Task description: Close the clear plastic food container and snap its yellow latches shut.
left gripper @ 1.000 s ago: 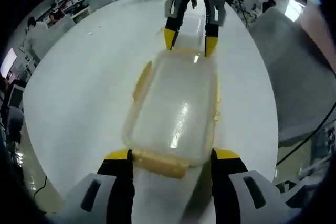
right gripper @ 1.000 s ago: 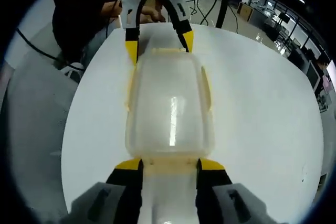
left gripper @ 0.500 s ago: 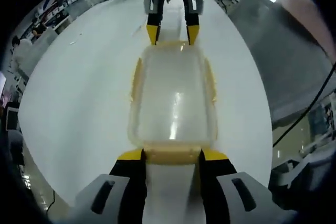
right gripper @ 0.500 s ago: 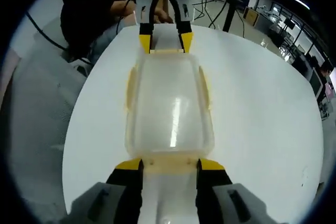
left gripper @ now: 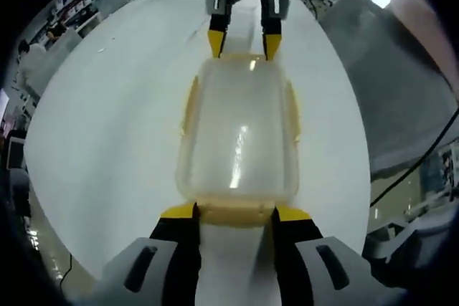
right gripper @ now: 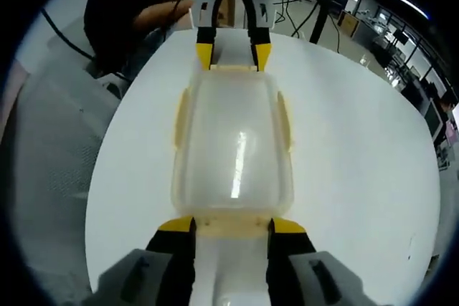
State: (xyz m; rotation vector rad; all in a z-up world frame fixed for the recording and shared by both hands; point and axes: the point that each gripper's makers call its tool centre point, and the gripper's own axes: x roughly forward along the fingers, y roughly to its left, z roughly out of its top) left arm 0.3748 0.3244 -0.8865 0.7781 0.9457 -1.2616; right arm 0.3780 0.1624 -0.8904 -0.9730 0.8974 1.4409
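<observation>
Your clear plastic food container [left gripper: 239, 137] lies lid-on in the middle of the round white worktop [left gripper: 107, 127], its long axis running straight between your two grippers. In the right gripper view the same container [right gripper: 233, 145] stretches away from the camera toward the far gripper.

Yellow latches run along its edges: one on each long side [left gripper: 188, 109], and one at each short end. The end latch nearest your left gripper [left gripper: 234, 214] sits between that gripper's jaws.

Your left gripper [left gripper: 234, 213] is partly open, about as wide as that end latch, with its yellow-tipped jaws flanking the latch at the container's near end; whether the tips press on it you cannot tell. Your right gripper [right gripper: 232, 226] stands the same way at the opposite end, jaws set to either side of the end latch there [right gripper: 232, 227], close against it.

Each gripper also appears at the far end in the other's view: the right one [left gripper: 244, 44] at the top of the left gripper view, the left one [right gripper: 231, 57] at the top of the right gripper view, both with jaws straddling the container's far edge.

Beyond the worktop, a person in dark clothing [right gripper: 129, 5] sits at the far side in the right gripper view.
</observation>
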